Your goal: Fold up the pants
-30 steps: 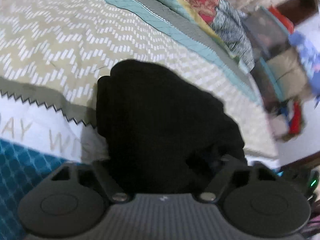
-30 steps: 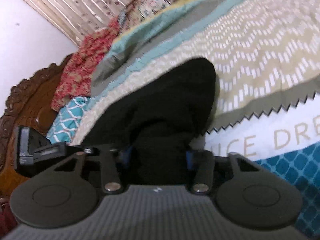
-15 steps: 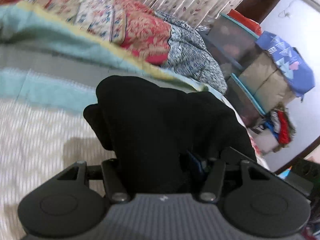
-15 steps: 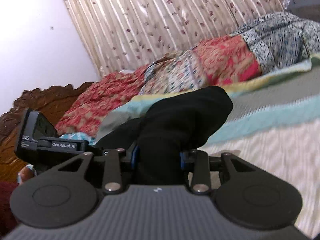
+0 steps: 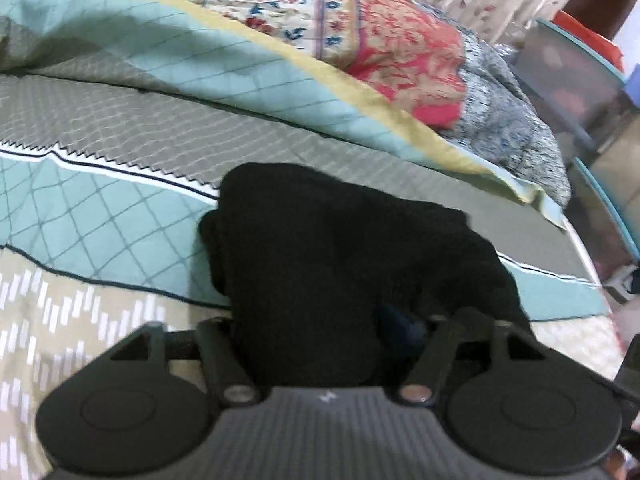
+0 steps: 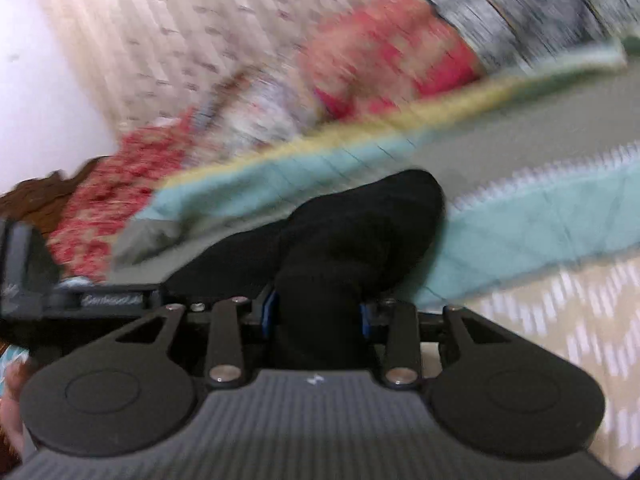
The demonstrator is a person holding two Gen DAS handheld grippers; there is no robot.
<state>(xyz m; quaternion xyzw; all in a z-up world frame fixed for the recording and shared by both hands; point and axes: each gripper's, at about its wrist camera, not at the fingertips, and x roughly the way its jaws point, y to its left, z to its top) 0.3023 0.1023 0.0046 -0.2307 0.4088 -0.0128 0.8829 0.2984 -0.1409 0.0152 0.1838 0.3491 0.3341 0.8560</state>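
Note:
The black pants (image 5: 340, 256) are bunched in a thick wad over the patterned bedspread (image 5: 100, 240). My left gripper (image 5: 332, 332) is shut on one side of the wad; the cloth hides its fingertips. In the right wrist view the same pants (image 6: 352, 240) bulge out ahead of my right gripper (image 6: 316, 316), which is shut on them, blue pads showing at either side. The left gripper's body (image 6: 60, 292) shows at the left of that view, close beside the right one. The right view is motion-blurred.
A folded teal-and-yellow quilt (image 5: 240, 52) and floral red bedding (image 5: 380, 28) lie at the far side of the bed. Storage boxes (image 5: 580, 80) stand beyond the bed's right edge. A carved wooden headboard (image 6: 36, 196) and curtains (image 6: 180, 32) are behind.
Both grippers have carried the pants wad across the bed toward the far teal and grey bands. The views tilted up to the curtains, then back down. The grip is unchanged.

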